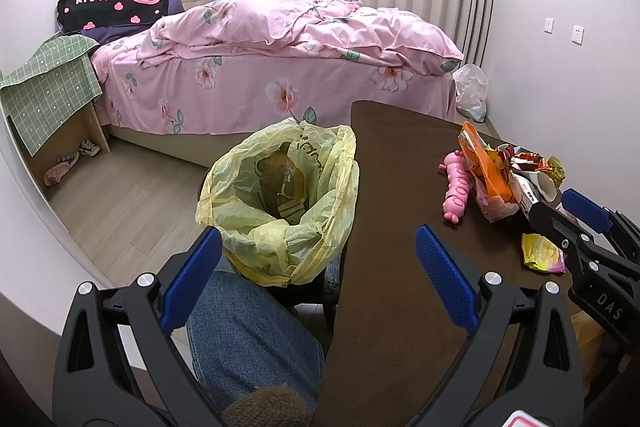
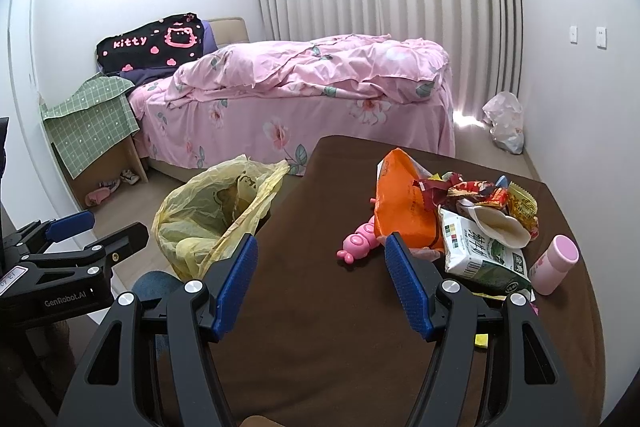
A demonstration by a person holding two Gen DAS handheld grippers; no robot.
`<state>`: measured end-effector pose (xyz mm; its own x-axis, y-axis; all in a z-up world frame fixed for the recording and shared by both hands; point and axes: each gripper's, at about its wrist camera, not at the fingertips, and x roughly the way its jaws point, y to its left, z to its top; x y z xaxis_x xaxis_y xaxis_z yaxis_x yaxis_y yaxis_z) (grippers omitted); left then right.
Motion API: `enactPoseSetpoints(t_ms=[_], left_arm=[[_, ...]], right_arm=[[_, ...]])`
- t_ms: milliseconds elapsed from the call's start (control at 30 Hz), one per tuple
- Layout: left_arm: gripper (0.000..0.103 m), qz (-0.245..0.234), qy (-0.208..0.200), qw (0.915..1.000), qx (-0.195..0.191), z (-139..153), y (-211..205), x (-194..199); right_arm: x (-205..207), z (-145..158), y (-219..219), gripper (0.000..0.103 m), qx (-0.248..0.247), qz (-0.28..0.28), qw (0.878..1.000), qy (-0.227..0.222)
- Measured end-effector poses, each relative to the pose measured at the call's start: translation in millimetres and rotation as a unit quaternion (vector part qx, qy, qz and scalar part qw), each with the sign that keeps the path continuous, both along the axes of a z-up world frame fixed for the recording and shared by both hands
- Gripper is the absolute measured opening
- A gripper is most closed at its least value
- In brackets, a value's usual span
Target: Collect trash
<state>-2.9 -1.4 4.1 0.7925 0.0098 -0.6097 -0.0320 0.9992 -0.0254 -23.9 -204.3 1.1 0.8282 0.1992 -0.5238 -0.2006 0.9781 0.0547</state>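
- Trash lies heaped on the brown table [image 2: 320, 307]: an orange bag [image 2: 402, 205], crumpled snack wrappers [image 2: 486, 193], and a green-and-white carton [image 2: 480, 251] with a white paper cup [image 2: 500, 225] resting on it.
- We judge the heap is gathered at 1 spot so each piece needs only a short carry to the bin.
- We see the yellow-lined bin [image 1: 286, 199] standing on the floor, touching the table's left edge, mouth open upward; the liner appears nearly empty.
- We hold the left gripper [image 1: 320, 279] near the bin, fingers wide, holding nothing.
- We hold the right gripper [image 2: 322, 283] above the table beside the heap, fingers wide, holding nothing.
- A pink toy [image 2: 358, 243] and a pink bottle [image 2: 554, 263] sit among the trash; we judge these are not waste.
- A small yellow wrapper [image 1: 542, 253] lies apart, nearer us.
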Motion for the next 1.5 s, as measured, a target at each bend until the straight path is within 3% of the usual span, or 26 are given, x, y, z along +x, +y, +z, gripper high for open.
enactPoseSetpoints(t_ms=[1500], left_arm=[[0.092, -0.001, 0.003, 1.0, -0.002, -4.9, 1.5, -0.7]], right_arm=[[0.9, -3.4, -1.8, 0.063, 0.006, 0.003, 1.0, 0.004]])
